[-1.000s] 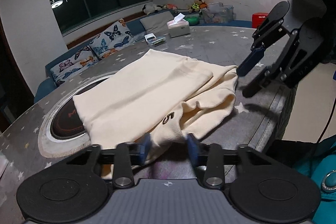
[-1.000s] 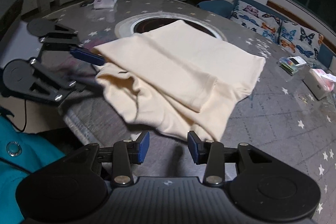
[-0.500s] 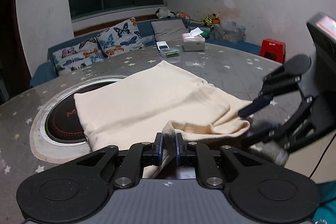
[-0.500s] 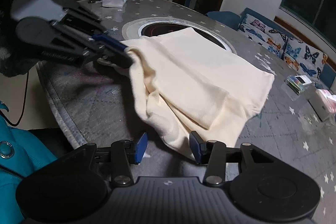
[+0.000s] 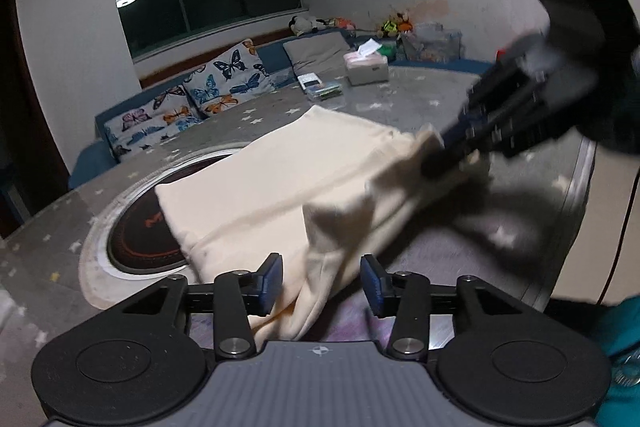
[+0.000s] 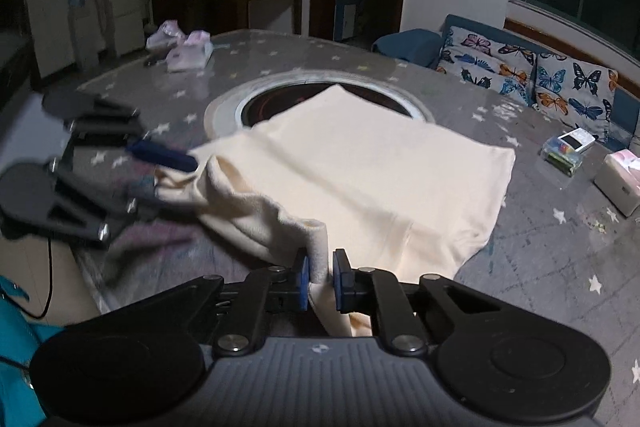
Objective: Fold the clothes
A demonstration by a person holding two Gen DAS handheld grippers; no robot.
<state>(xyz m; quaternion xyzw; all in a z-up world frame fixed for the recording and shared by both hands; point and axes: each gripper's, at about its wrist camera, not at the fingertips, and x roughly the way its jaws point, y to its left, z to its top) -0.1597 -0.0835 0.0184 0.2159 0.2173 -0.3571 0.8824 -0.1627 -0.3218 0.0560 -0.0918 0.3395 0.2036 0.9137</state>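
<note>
A cream garment [image 5: 280,179] [image 6: 380,163] lies folded on the grey star-patterned table [image 5: 400,107], partly over a round black cooktop [image 5: 136,231]. My left gripper [image 5: 322,283] has its jaws opening. A hanging flap of the garment sits between the blue pads, which stand apart and do not press it. In the right wrist view the left gripper [image 6: 176,183] is at the garment's left edge. My right gripper [image 6: 322,277] is closing, its pads pinching a raised fold at the near edge. The left wrist view shows it blurred [image 5: 434,153], shut on the lifted cloth.
A tissue box [image 5: 366,67] [image 6: 616,183] and a small clear box [image 5: 320,87] sit at the far side of the table. Pink packets [image 6: 188,51] lie further back. A sofa with butterfly cushions [image 5: 224,83] runs behind. The table edge [image 5: 580,227] is close by.
The left gripper, shut on the cloth half a second ago, now has its pads apart. The right gripper went from open beside the near edge to pinching a fold and lifting it.
</note>
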